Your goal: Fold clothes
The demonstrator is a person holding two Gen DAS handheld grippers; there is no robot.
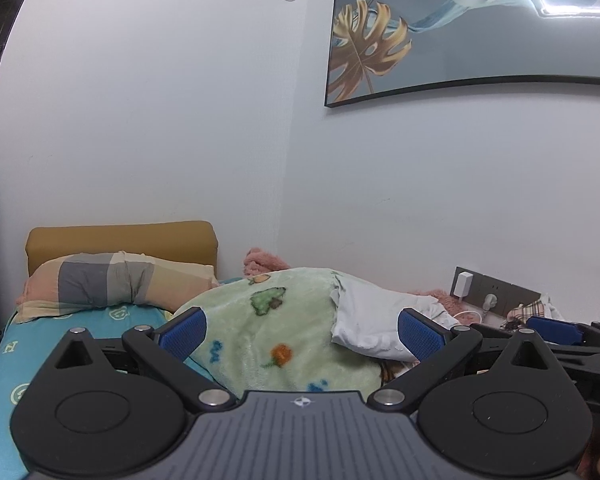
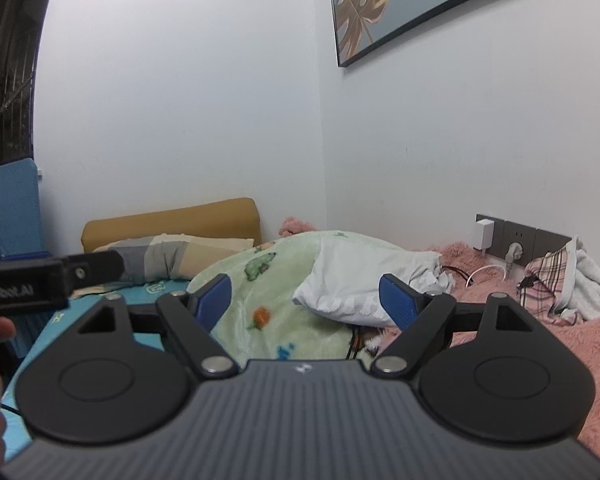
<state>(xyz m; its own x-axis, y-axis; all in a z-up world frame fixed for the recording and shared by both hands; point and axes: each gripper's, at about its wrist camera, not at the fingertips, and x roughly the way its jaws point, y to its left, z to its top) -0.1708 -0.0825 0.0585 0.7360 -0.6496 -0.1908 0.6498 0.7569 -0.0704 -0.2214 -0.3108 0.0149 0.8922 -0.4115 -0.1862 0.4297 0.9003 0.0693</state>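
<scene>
My left gripper (image 1: 302, 334) is open and empty, held level above the bed and facing the wall. My right gripper (image 2: 306, 300) is open and empty too, beside it on the right. A plaid garment (image 2: 548, 276) lies crumpled at the far right against the wall, next to a white cloth (image 2: 592, 284); it also shows in the left wrist view (image 1: 530, 310). Both grippers are well short of it. A green fleece blanket (image 1: 268, 328) with cartoon prints, also seen in the right wrist view (image 2: 260, 280), is heaped ahead of both grippers.
A white pillow (image 2: 360, 280) lies on the green blanket. A checked pillow (image 1: 112, 280) and a tan headboard cushion (image 1: 120, 240) sit at the left on a blue sheet (image 1: 16, 368). A pink fleece (image 2: 540, 356) covers the right. Wall sockets (image 2: 516, 238) hold a charger and plug.
</scene>
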